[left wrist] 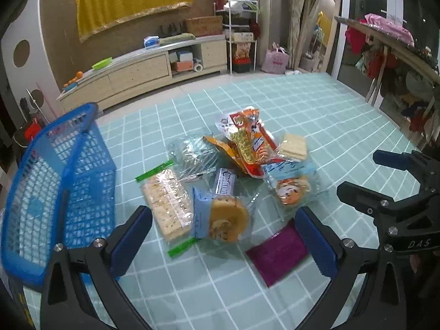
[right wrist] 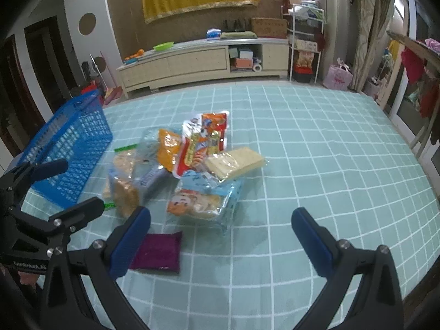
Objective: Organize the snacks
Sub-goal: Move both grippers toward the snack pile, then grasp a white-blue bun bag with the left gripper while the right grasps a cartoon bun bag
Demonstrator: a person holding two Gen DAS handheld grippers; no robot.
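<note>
Both grippers hover over the table (right wrist: pixel 330 151), holding nothing. Left gripper (left wrist: pixel 224 224) jaws spread wide, above the round cake packet (left wrist: pixel 225 217) and cracker pack (left wrist: pixel 167 206). Right gripper (right wrist: pixel 221 224) jaws spread too, just short of the cartoon-print bag (right wrist: pixel 203 200). Snack pile (right wrist: pixel 198 151) sits mid-table; purple pouch (right wrist: pixel 158 250) nearest the near edge. Blue basket (left wrist: pixel 63 181) at the left edge, looks empty.

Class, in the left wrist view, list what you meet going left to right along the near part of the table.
Blue basket → cracker pack → round cake → purple packet → right gripper.
</note>
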